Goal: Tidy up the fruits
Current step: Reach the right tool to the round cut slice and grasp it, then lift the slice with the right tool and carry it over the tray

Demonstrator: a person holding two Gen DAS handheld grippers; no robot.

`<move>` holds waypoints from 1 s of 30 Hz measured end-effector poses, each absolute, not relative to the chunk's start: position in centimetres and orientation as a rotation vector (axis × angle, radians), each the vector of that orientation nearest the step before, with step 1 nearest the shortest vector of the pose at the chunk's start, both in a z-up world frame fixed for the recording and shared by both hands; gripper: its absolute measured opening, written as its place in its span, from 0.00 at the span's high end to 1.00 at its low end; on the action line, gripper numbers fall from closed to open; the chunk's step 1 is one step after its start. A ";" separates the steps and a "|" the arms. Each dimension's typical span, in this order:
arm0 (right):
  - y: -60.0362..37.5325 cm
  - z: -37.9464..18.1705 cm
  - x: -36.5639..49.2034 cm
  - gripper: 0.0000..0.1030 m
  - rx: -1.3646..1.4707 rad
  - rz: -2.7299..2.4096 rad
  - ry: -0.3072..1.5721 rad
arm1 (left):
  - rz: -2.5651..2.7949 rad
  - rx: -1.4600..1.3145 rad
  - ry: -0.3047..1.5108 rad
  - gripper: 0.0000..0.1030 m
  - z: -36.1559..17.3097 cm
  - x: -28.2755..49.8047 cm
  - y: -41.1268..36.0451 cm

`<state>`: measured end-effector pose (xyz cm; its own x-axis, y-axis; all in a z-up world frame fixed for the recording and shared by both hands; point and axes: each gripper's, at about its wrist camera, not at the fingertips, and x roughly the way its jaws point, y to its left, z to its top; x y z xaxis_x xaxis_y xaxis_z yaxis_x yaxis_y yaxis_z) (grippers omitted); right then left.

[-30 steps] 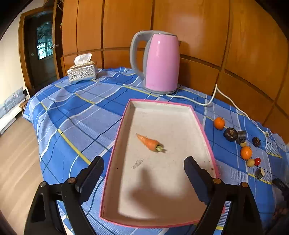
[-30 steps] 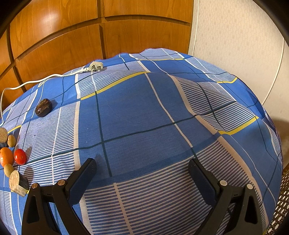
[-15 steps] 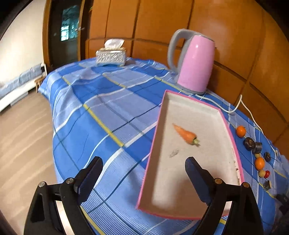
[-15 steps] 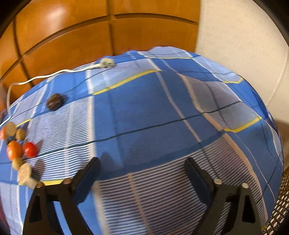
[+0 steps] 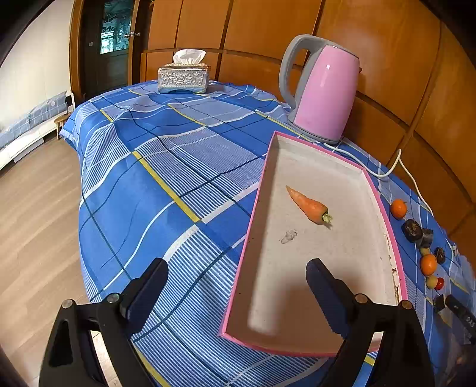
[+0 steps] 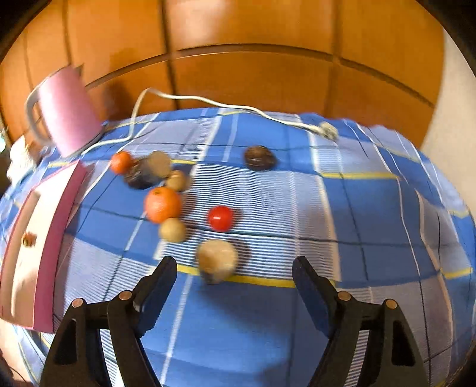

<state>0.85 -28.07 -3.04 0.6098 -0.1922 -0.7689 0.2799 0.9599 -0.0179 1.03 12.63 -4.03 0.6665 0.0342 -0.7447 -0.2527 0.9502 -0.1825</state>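
Your shallow pink-rimmed rectangular tray [image 5: 383, 208] lies on the blue checked tablecloth [image 5: 154, 166] and holds a single small orange carrot [image 5: 308, 205], lying near the middle with its green stub toward the right; a pale smudge [image 5: 288, 236] marks the tray floor beside it. Just past the tray's right rim, a loose line of small fruits rests on the cloth: a small round orange [image 5: 398, 208], dark brown lumps [image 5: 412, 229], a second orange [image 5: 428, 264], a red cherry tomato [image 5: 439, 283]. In your right wrist view, blurred, the same cluster lies ahead, with a tan cork-like round piece [image 6: 217, 260] nearest. On the far left of the table stands a silver embossed tissue box [image 5: 182, 79], then a pink electric kettle with a grey handle [image 5: 322, 89], its white cord [image 5: 401, 166] trailing along orange wooden wall panels [image 5: 261, 26]. Your left gripper [image 5: 236, 288] hangs over the tray's near left rim, jaws spread wide with nothing between them. Your right gripper [image 6: 235, 279] points down at the tan piece; its jaws have just been closing but stand apart, gripping nothing.
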 end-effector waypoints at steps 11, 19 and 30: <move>-27.1 -4.7 2.4 0.27 0.025 -0.320 0.914 | 0.153 -0.254 0.840 0.08 -4.3 1.3 11.8; -26.6 -5.5 2.4 0.68 -0.002 -0.262 0.921 | 0.146 -0.229 0.836 0.08 -4.1 1.3 11.1; -20.9 -0.8 1.8 0.67 -0.192 -0.189 0.787 | 0.144 -0.230 0.835 0.08 -4.1 1.1 11.2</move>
<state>1.83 -20.89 -0.80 0.6908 -0.2389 -0.6824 0.0963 0.9658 -0.2407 1.10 11.25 -4.05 0.6636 0.0364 -0.7472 -0.2161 0.9656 -0.1449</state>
